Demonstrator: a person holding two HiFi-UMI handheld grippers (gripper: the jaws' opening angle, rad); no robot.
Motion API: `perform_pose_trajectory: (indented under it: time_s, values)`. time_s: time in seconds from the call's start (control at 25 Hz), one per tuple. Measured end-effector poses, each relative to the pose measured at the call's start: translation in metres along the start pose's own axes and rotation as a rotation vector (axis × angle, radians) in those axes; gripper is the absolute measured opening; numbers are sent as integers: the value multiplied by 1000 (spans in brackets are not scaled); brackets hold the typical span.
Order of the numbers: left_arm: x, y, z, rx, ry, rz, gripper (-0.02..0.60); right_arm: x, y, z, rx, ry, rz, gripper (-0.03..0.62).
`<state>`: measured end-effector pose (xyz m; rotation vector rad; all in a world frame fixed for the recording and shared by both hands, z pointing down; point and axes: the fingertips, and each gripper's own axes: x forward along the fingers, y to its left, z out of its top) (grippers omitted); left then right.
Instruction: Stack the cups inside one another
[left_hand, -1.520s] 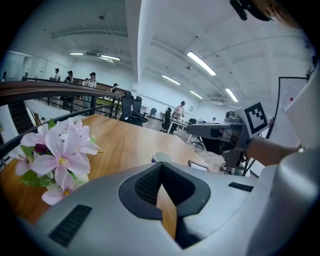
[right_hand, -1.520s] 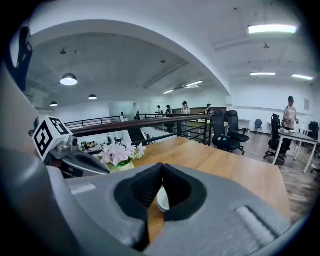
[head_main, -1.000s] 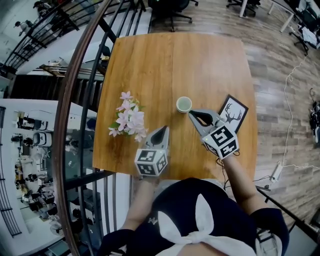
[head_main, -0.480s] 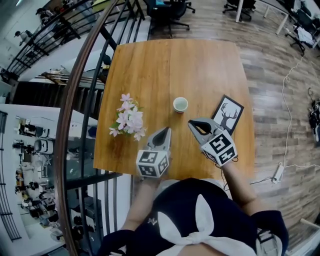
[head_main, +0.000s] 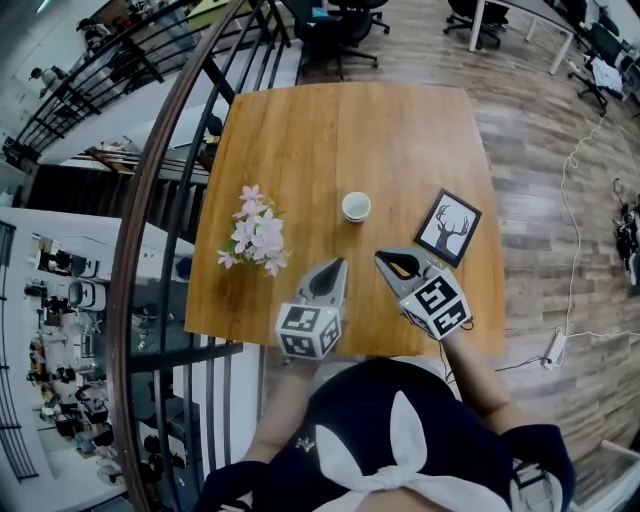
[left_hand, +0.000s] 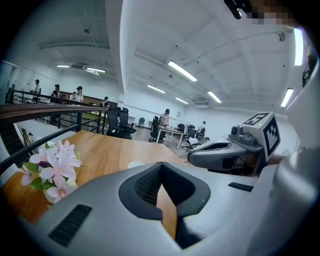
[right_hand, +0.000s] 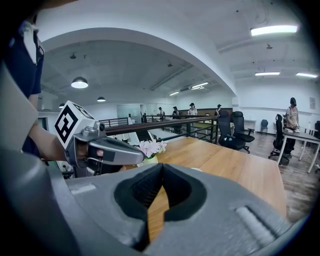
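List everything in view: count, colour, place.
table: one, light wood, centre of the head view
cup: one visible, white with a pale inside, mid-table; cannot tell if others are nested in it
flowers: one bunch, pink, near the table's left edge
framed picture: one, black frame with a deer print, lying flat at the table's right
railing: one, dark bars with a brown handrail, left of the table
office chairs: several, black, beyond the table's far edge
cable: one, white, on the floor at right
left gripper: grey, jaws together, empty, over the near edge
right gripper: grey, jaws together, empty, beside the picture
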<state>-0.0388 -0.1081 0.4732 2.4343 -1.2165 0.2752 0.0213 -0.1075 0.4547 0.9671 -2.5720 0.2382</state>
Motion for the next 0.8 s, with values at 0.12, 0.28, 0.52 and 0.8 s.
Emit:
perform_pose_trajectory:
  time_s: [0.12, 0.28, 0.52, 0.8]
  values:
    - [-4, -8, 0, 7, -3, -6, 17, -5, 5, -2, -2, 1, 3, -2]
    - [-10, -12, -6, 11, 0, -5, 17, -8, 14, -6, -2, -1, 10, -3]
    - [-11, -20, -5, 11, -3, -6, 17, -15, 15, -10, -3, 14, 14, -3]
    - [-24, -31, -19, 9, -5, -7, 17, -24, 31, -20, -8, 15, 10, -3]
